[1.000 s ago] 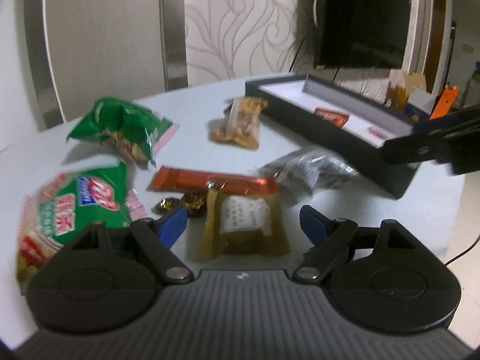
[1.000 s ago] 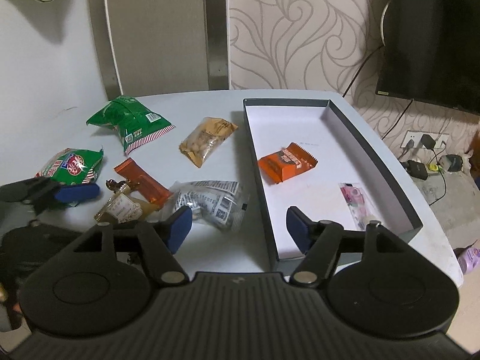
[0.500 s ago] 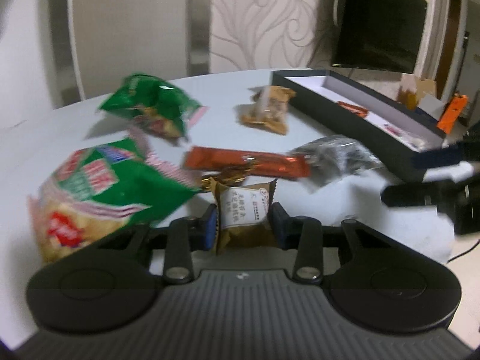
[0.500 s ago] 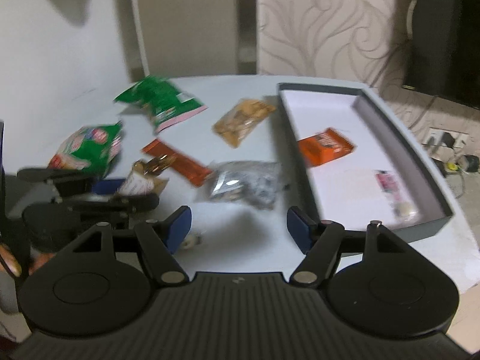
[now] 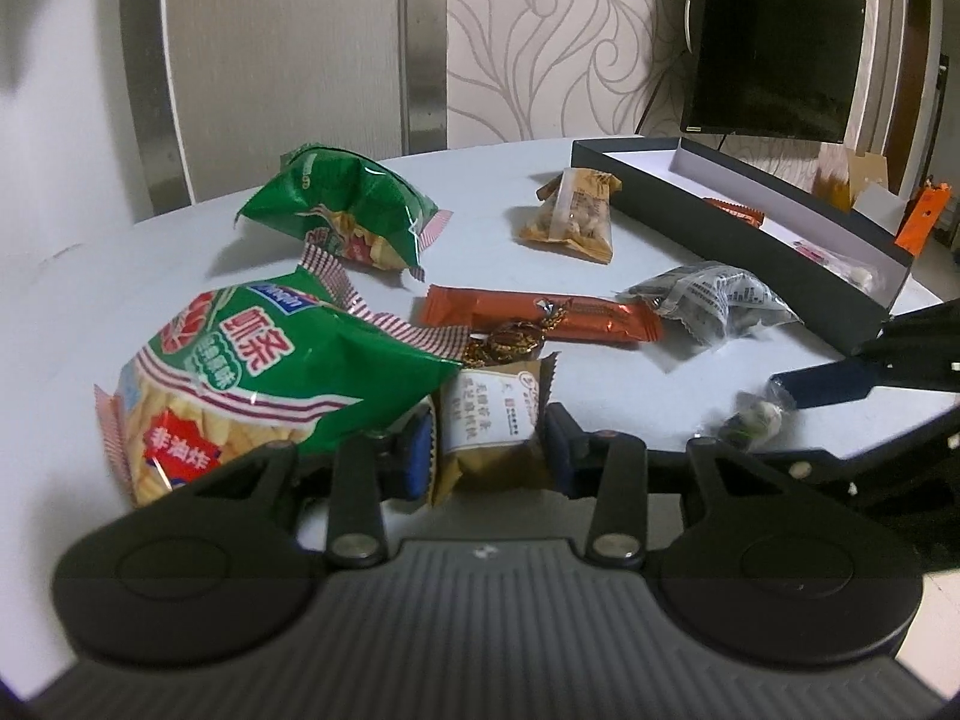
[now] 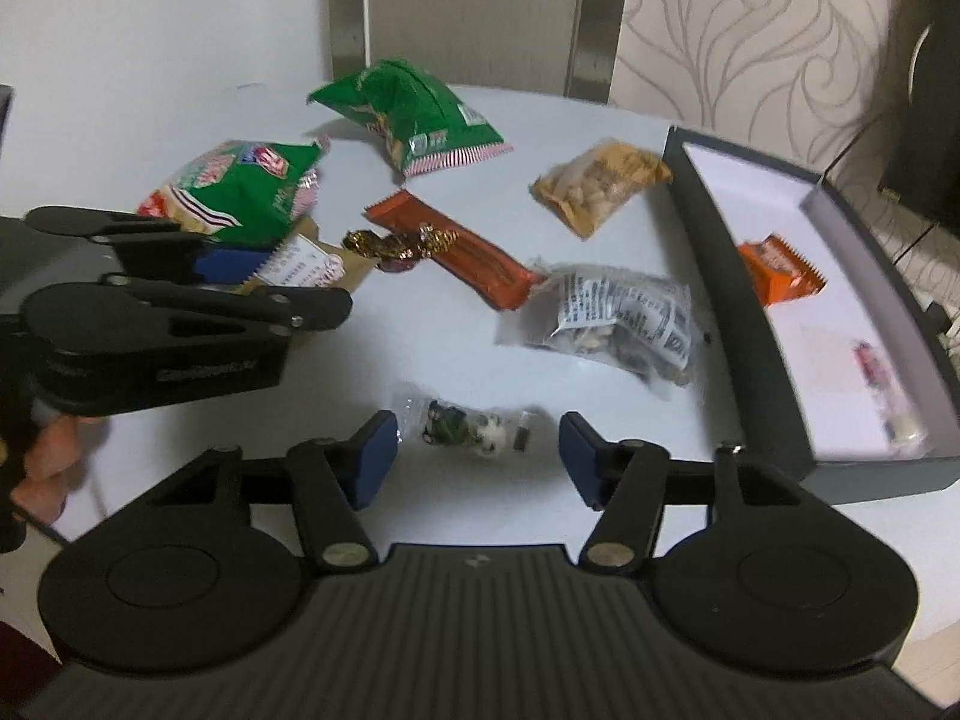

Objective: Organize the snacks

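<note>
My left gripper (image 5: 489,444) is shut on a small tan cake packet (image 5: 495,417), which also shows in the right wrist view (image 6: 306,267). My right gripper (image 6: 477,456) is open, its fingers either side of a small clear candy wrapper (image 6: 468,426) on the white table (image 6: 420,354). That wrapper shows in the left wrist view (image 5: 753,423) too. The dark box (image 6: 774,396) at the right holds an orange packet (image 6: 777,270) and a pink candy (image 6: 882,390).
Loose on the table lie two green chip bags (image 5: 240,378) (image 5: 348,216), an orange bar (image 5: 540,315), a foil candy (image 5: 510,342), a tan nut packet (image 5: 573,216) and a grey packet (image 5: 717,300). A TV (image 5: 774,48) hangs beyond the table.
My left gripper closed on the tan cake packet. My right gripper moved left and down over the small clear candy wrapper, staying open.
</note>
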`<state>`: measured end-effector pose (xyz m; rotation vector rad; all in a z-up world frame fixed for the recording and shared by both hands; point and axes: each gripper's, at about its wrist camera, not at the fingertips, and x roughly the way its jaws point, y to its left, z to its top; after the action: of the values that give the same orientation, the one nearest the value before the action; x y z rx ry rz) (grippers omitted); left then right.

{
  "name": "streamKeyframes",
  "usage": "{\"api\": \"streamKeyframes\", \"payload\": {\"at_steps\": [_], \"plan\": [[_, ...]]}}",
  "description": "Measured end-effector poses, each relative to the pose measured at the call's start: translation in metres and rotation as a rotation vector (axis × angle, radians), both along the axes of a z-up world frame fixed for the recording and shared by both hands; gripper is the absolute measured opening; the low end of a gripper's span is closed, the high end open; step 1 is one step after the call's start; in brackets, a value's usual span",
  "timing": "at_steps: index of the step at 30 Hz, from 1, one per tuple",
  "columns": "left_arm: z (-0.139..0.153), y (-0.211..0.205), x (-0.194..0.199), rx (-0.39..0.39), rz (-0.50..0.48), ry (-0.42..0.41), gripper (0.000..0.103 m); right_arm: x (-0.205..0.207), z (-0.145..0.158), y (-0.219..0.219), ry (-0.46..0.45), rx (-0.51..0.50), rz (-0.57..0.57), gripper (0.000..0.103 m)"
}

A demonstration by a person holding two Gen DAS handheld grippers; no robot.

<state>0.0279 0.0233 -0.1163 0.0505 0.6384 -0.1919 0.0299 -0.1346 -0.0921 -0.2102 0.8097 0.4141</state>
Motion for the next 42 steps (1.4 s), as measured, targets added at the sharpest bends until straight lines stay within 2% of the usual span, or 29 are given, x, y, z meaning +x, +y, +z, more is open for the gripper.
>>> {"api": "streamKeyframes", "payload": {"at_steps": [3,5,7,8,14,23,34,37,42], "plan": [[0.000,0.000,0.000,0.000,-0.001,0.000,0.043,0.007,-0.002,-0.003,0.011,0.032,-0.013,0.059],[0.000,0.000,-0.001,0.000,-0.002,-0.001,0.043,0.008,0.000,-0.003,0.014,0.030,-0.011,0.049],[0.000,0.000,-0.001,0.002,-0.004,0.000,0.043,0.008,0.000,-0.004,0.016,0.030,-0.013,0.046],[0.000,-0.001,-0.001,0.004,-0.004,0.000,0.043,0.008,0.001,-0.005,0.019,0.032,-0.016,0.040],[0.000,-0.004,0.001,0.021,-0.010,0.001,0.043,0.009,0.003,-0.010,0.021,0.047,-0.029,0.032],[0.000,-0.007,0.003,0.043,-0.017,0.002,0.044,0.010,0.001,-0.012,0.019,0.058,-0.032,0.030],[0.000,-0.008,0.003,0.045,-0.018,0.002,0.044,0.006,0.002,-0.012,0.026,0.030,0.001,0.035],[0.000,-0.008,0.003,0.046,-0.018,0.002,0.044,0.003,0.003,-0.007,0.025,0.004,0.013,0.026],[0.000,-0.008,0.003,0.047,-0.020,0.003,0.044,0.003,0.003,-0.009,0.023,0.009,0.003,0.024]]}}
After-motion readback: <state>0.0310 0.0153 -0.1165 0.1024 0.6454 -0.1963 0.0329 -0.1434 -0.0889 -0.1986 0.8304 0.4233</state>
